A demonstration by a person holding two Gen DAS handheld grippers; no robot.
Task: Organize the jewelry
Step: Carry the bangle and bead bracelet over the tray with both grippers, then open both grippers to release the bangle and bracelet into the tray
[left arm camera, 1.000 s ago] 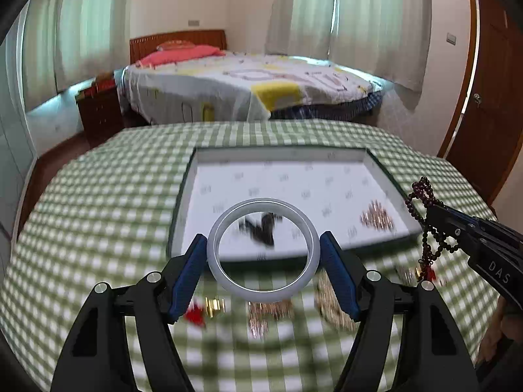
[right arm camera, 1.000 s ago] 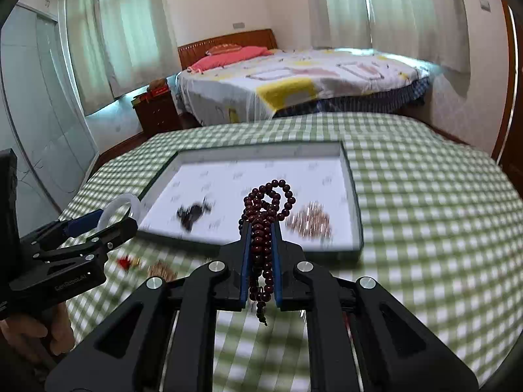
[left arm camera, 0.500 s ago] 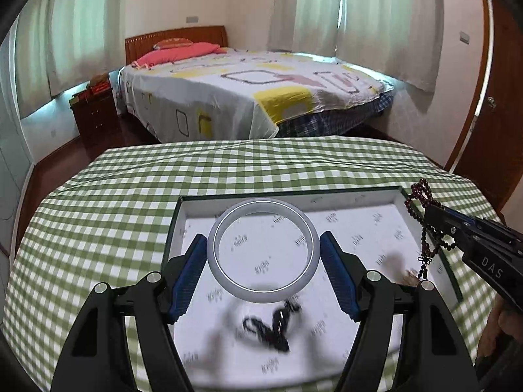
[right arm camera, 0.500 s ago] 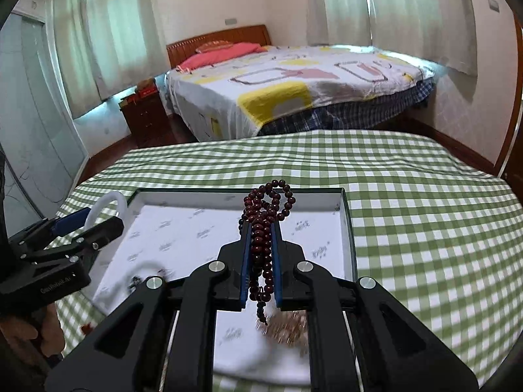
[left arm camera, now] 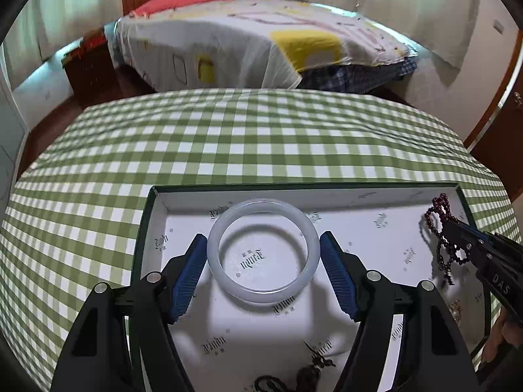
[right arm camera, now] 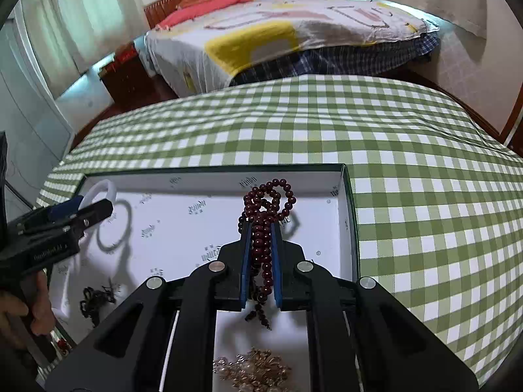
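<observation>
In the left wrist view, the left gripper (left arm camera: 263, 254) clamps a pale white bangle (left arm camera: 263, 250) between its blue pads (left arm camera: 188, 276), at the centre of the frame above the white floor of a shallow green-edged box (left arm camera: 143, 228). The right gripper (right arm camera: 260, 245), at the lower middle of its own view, is closed on a bunch of dark red beads (right arm camera: 261, 215) whose loops stick up past the fingertips over the box's right part. A dark tangled cord (right arm camera: 94, 299) lies at lower left in the box, and a gold chain pile (right arm camera: 255, 372) lies at the bottom. The box sits on a green checked tablecloth (right arm camera: 425, 196).
</observation>
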